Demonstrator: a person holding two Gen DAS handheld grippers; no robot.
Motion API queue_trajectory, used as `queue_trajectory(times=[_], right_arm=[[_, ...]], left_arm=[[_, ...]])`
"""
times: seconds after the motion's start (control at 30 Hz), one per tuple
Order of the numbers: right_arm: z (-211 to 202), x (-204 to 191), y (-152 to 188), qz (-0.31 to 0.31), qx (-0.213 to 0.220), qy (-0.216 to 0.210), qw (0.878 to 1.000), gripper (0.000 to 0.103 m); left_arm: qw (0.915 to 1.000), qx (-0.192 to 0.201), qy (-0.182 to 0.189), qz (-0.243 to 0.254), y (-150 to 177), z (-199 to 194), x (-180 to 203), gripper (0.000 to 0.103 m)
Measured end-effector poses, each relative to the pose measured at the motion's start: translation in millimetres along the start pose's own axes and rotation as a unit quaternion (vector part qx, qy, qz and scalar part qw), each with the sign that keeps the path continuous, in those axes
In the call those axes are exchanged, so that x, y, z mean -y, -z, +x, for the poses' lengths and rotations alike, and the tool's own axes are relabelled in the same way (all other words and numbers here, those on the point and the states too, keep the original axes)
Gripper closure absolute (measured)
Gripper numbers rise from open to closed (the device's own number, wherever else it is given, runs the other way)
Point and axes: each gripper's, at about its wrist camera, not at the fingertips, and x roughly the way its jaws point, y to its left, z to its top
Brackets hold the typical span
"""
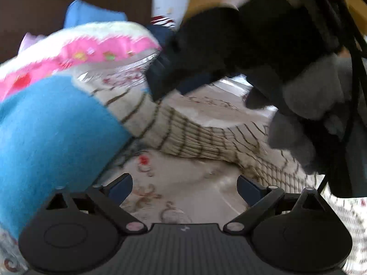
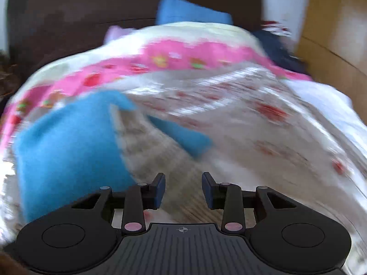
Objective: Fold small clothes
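Observation:
A beige garment with dark grid stripes lies stretched across the flowered table cover. A bright blue fleece garment lies at its left; it also shows in the right wrist view. My left gripper is open wide and empty, just in front of the striped garment. The right gripper, held by a grey-gloved hand, comes in from the upper right of the left wrist view. In its own blurred view the right gripper is partly open and empty above beige cloth.
A white blanket with a pink flowered band lies behind the clothes. A blue cushion and a dark brown sofa back stand behind it. Dark navy clothes lie at the far right, beside a wooden panel.

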Motion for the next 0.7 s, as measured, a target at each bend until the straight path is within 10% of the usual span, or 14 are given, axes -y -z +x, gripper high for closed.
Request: queue_trajectory(times=[0.3,0.47,0.7], right_arm=[[63.1,-38.8,-43.4,-0.042,-0.026,-0.053,0.997,0.058],[67.1,-32.4,-42.3,-0.005,-0.029,-0.021,0.999,0.098],[-37.7,62.9,-21.3,0.126,0.066,0.057,0.988,0.101]], left_arm=[[0.9983,0.006,-0.023,-0.053,-2.9,4.3,-26.2,0.0],[0.9986,0.008,-0.03,-0.042,-2.0,7.9,-24.4,0.0],[0.9992,0.033,-0.022,0.004,2.8,5.8,-4.0,0.0]])
